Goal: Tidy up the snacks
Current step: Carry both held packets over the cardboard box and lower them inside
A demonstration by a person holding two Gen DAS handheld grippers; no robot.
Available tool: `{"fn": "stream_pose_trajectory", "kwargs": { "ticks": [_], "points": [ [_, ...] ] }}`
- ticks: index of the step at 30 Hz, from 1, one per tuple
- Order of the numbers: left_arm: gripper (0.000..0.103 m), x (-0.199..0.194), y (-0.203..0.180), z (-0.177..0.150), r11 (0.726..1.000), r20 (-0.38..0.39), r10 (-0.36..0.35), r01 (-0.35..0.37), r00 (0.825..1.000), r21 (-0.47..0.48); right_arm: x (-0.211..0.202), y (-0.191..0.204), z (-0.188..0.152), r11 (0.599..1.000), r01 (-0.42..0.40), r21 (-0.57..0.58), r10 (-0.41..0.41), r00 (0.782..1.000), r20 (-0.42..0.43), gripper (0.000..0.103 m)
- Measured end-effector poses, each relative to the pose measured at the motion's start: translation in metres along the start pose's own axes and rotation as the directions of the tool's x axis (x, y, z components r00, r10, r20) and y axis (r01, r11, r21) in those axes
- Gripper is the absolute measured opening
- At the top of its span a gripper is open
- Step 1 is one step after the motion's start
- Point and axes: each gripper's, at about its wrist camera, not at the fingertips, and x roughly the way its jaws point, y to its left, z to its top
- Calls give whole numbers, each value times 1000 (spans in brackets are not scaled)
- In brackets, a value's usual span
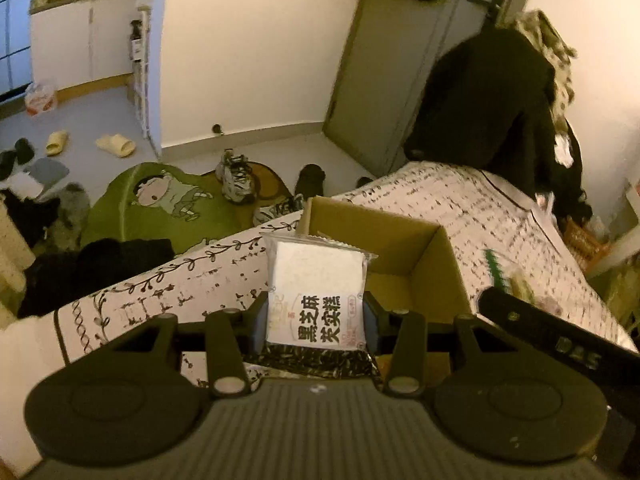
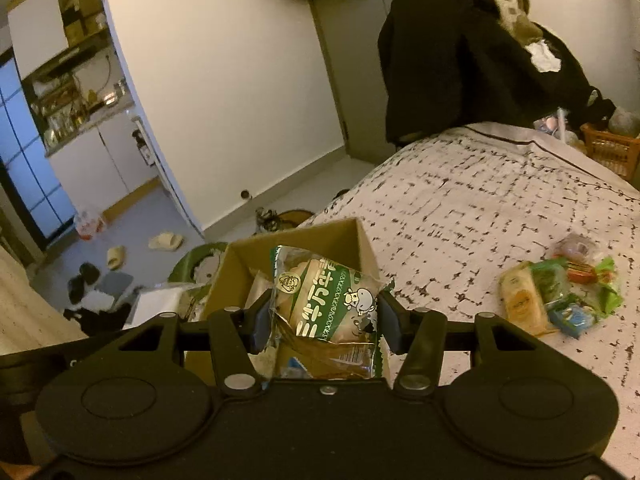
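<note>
Your left gripper [image 1: 316,320] is clamped on a white sesame cake packet [image 1: 318,292], fingers [image 1: 259,322] pressing its two sides, and you're holding it upright at the near rim of the open cardboard box [image 1: 436,268]. The box sits on the bed [image 1: 460,200], close to the bed's left edge, with the patterned cover spreading out behind it. Over on the right, your right gripper [image 2: 325,320] has its fingers [image 2: 262,320] squeezed onto a green-and-white bread packet [image 2: 326,300], tilted a little, and it hangs right over the box's opening; from this view the cardboard box [image 2: 360,244] already has a few wrapped items lying inside. Well apart from the box, towards the bed's right edge, a loose pile of snacks [image 2: 560,292] lies on the cover, green wrappers mixed with a yellow pack. A black coat [image 2: 452,52] hangs beyond the far edge of the bed, and slippers [image 1: 116,145] lie scattered on the floor [image 1: 104,112]
</note>
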Motion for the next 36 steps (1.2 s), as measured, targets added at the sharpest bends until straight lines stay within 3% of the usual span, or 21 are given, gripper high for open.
{"fn": "stream_pose_trajectory", "kwargs": {
  "ticks": [3, 22, 28, 36],
  "points": [
    [45, 7, 1, -1, 1000, -13, -19, 19, 1000, 10, 4, 6, 0, 999, -14, -30, 14, 1000, -1, 52],
    [45, 43, 2, -2, 998, -48, -57, 58, 997, 12, 29, -9, -6, 999, -8, 39, 10, 999, -44, 53],
    [45, 42, 1, -2, 997, -46, -68, 69, 997, 17, 27, -12, -6, 999, -8, 51, 10, 999, -40, 53],
    [53, 30, 7, 5, 993, -22, -115, 114, 993, -27, 26, -10, -5, 998, -20, 55, 22, 999, -34, 52]
  ]
}}
